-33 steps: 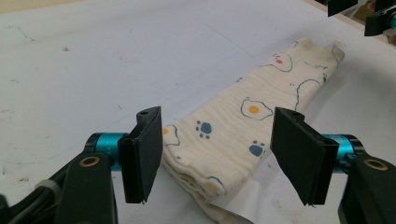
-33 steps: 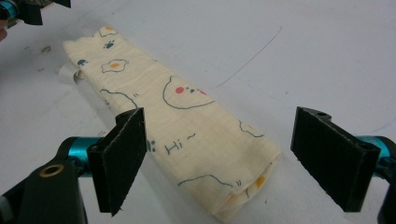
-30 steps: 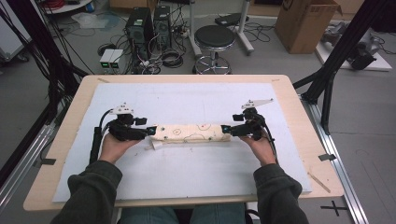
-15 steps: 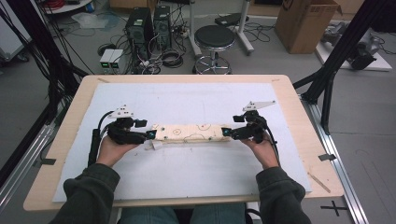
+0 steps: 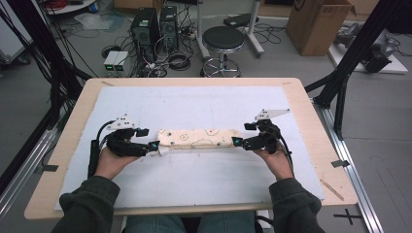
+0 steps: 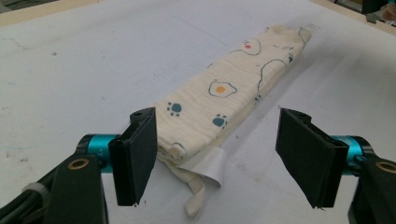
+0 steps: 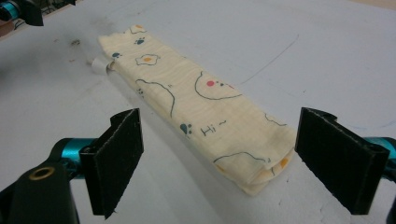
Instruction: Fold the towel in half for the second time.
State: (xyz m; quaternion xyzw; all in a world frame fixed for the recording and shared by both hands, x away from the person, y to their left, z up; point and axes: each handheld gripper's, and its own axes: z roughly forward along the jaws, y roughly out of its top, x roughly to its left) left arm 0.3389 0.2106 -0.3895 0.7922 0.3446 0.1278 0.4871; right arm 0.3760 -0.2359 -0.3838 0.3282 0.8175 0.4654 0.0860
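Flat, cream folded cloth (image 5: pixel 199 138) with egg prints, left gripper (image 6: pixel 224 158) just opening wide, right gripper (image 7: pixel 233 163) open, both empty.

A folded cloth (image 5: pixel 199 138) lies lengthwise across the middle of the mat (image 5: pixel 194 104) on the bench (image 5: pixel 311 104), with the left hand-held gripper (image 5: pixel 154 145) at its left end, the right hand-held gripper (image 5: pixel 237 141) at its right end.
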